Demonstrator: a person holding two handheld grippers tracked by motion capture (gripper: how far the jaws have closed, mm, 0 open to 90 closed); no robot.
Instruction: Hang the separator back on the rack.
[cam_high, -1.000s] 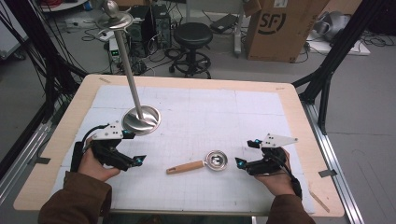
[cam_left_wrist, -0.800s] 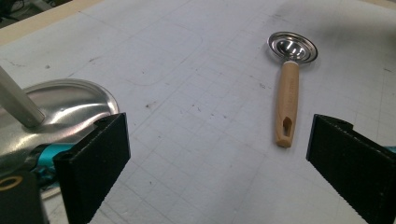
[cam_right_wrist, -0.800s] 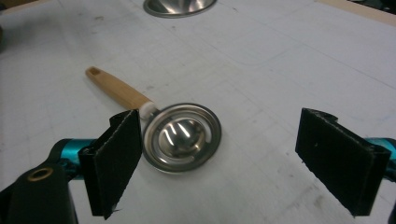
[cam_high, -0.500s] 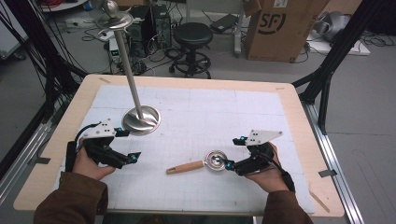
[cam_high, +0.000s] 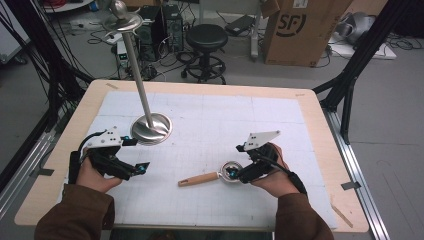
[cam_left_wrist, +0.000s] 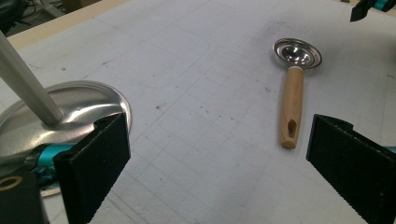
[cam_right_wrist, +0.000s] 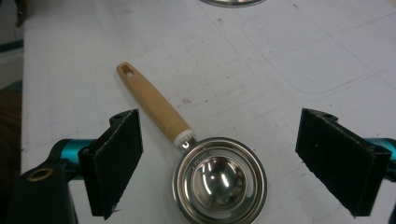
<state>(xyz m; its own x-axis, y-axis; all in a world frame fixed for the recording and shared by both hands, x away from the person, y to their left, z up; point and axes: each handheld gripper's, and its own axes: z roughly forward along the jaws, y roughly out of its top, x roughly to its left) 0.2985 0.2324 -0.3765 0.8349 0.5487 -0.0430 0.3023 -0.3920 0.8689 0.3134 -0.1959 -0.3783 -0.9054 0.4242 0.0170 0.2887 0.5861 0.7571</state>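
High view: right tongs (cam_high: 234, 173) at scoop (cam_high: 212, 176) bowl on worktop (cam_high: 310, 107), nothing lifted | Left gripper view: left tongs (cam_left_wrist: 219, 154) gape empty beside stand base (cam_left_wrist: 65, 112) | Right gripper view: jaws wide, straddling scoop bowl, not touching; grasp likely still ahead.

Brown sleeves (cam_high: 75, 212), black tongs (cam_high: 129, 169), teal joints, grey three-cornered plates (cam_high: 261, 137)

Up top, the fixed camera looks forward and down over the pale wooden table (cam_high: 320, 107). The left gripper view sits low, looking past the round steel stand base (cam_left_wrist: 88, 100) toward the wooden-handled steel scoop (cam_left_wrist: 294, 88). The right gripper view hangs close above that scoop. All three share it.
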